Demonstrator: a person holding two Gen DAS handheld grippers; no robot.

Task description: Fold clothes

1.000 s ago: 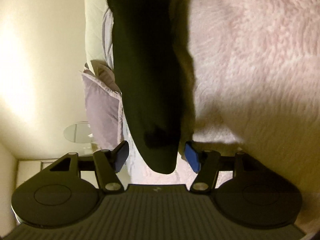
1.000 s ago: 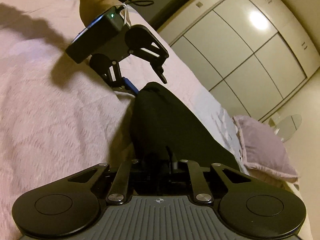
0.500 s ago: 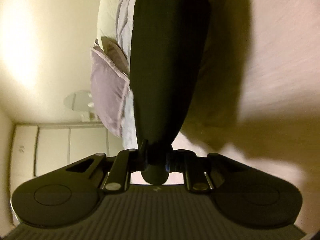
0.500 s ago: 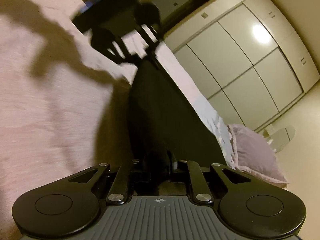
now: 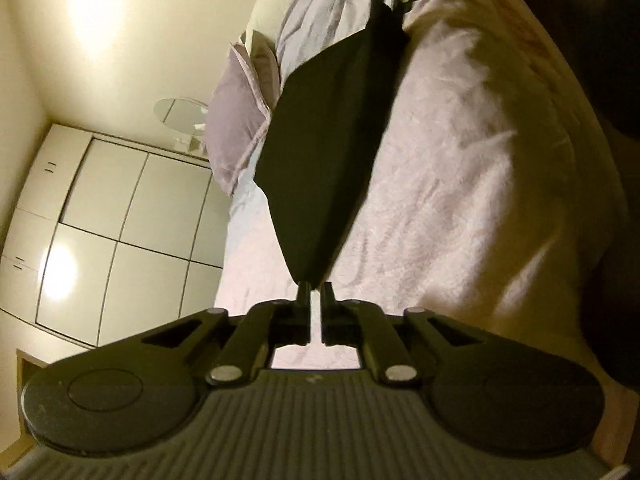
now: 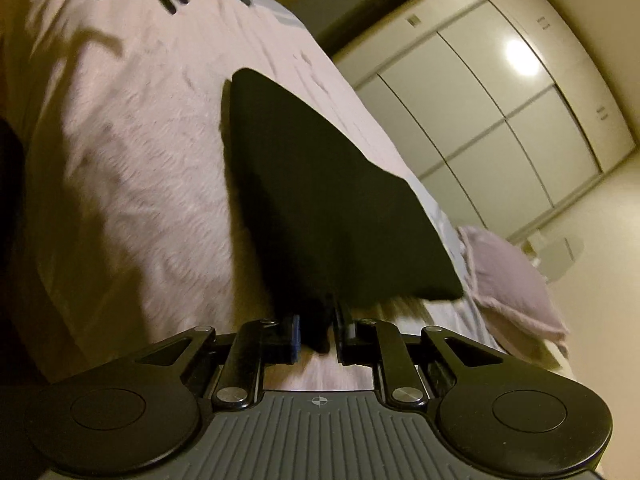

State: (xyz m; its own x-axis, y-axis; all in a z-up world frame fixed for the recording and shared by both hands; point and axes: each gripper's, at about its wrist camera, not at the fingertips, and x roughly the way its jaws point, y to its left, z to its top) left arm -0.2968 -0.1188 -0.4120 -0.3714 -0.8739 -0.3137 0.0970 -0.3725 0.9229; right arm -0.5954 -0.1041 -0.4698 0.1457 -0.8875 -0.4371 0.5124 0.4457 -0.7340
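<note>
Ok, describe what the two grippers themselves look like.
Both are alike. The left gripper has a black body with two round side discs, silver pivot screws on slim black linkage bars, and a grey ribbed plate at its base. The right gripper matches, with a blue pad and a small crosshair mark on its plate.

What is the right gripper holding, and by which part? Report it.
The cloth, pinched by one corner in the right gripper.

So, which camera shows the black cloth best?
The right wrist view: the black cloth spreads wide over the pink blanket, both edges clear. The left wrist view shows the cloth narrower, stretched between both grippers.
</note>
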